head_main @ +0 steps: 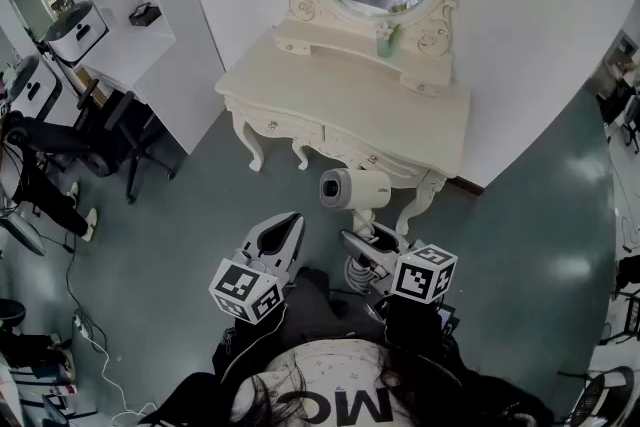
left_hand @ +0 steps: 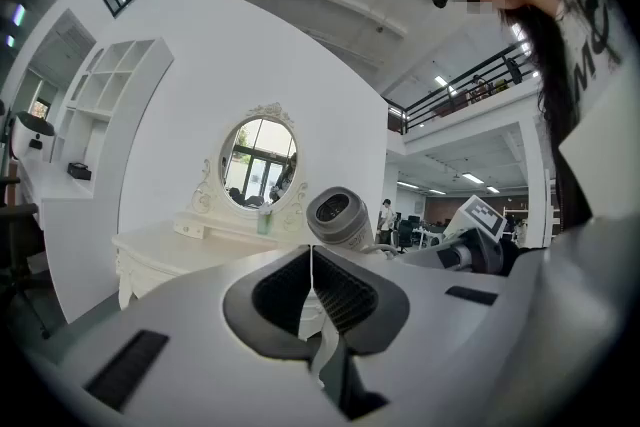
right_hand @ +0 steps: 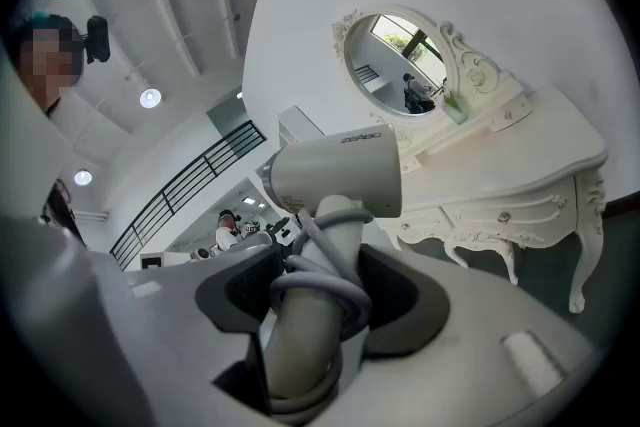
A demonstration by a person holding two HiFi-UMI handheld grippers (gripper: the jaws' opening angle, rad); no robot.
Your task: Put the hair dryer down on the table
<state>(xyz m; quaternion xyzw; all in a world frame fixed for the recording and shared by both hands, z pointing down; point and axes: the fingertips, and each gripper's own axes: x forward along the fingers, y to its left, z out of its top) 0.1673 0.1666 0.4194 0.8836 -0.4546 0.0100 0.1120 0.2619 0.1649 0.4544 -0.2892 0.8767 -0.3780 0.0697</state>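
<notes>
Now right gripper point(right_hand: 320, 287) clamps the one hair dryer point(right_hand: 336, 175); left gripper point(left_hand: 313, 287) closed, empty.

hair dryer point(head_main: 355, 188): matt grey plastic | table point(head_main: 330, 80): smooth cream painted wood | floor point(head_main: 530, 245): glossy

Item 1: hair dryer point(right_hand: 340, 177), a short brand word in pale capitals on the side of the barrel, too small for me to spell out. Item 2: shirt point(head_main: 300, 377), below the hair dryer in the head view, large dark letters "MC", partly covered by hair.
</notes>
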